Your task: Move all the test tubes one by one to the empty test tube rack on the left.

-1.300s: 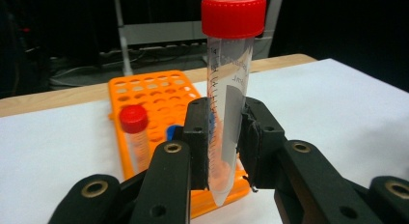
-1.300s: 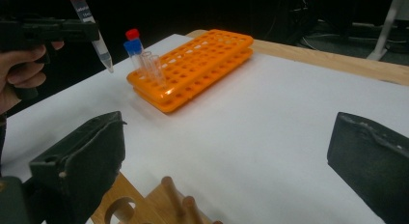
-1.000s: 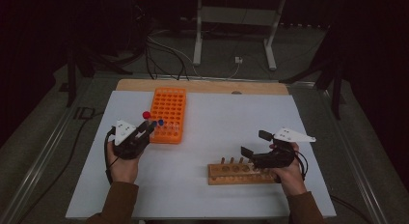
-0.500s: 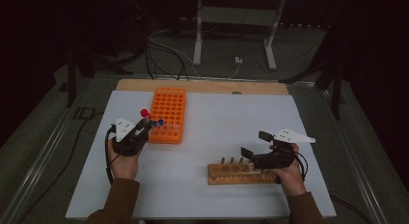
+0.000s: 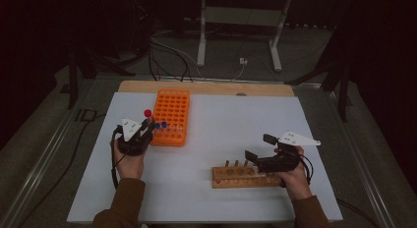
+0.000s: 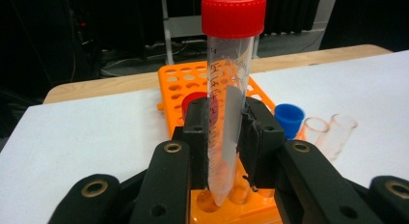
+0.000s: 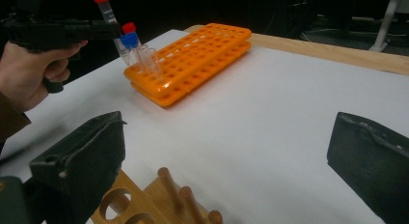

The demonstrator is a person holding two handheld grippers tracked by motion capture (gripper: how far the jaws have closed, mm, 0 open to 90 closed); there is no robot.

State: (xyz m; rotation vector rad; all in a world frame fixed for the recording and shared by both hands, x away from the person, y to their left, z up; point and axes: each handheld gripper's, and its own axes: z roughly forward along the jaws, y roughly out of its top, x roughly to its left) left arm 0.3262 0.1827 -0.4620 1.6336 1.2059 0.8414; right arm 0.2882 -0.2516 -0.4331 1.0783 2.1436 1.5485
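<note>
Quick count, high view mostly:
- 1 orange plastic tube rack (image 5: pixel 171 116), upper left of centre
- 1 pale wooden peg rack (image 5: pixel 244 177), lower right
- 2 red-capped clear plastic tubes (image 7: pixel 105 11), upper left of right gripper view
- 1 blue-capped tube (image 6: pixel 288 120)
- 2 uncapped clear tubes (image 6: pixel 333 133), right side of left gripper view
- 2 black two-jaw grippers (image 5: pixel 145 132)

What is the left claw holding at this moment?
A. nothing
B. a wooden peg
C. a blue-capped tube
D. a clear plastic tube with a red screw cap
D. In the left gripper view the left claw grips a clear plastic tube with a red screw cap, its pointed tip just above a hole of the orange plastic tube rack.
</note>
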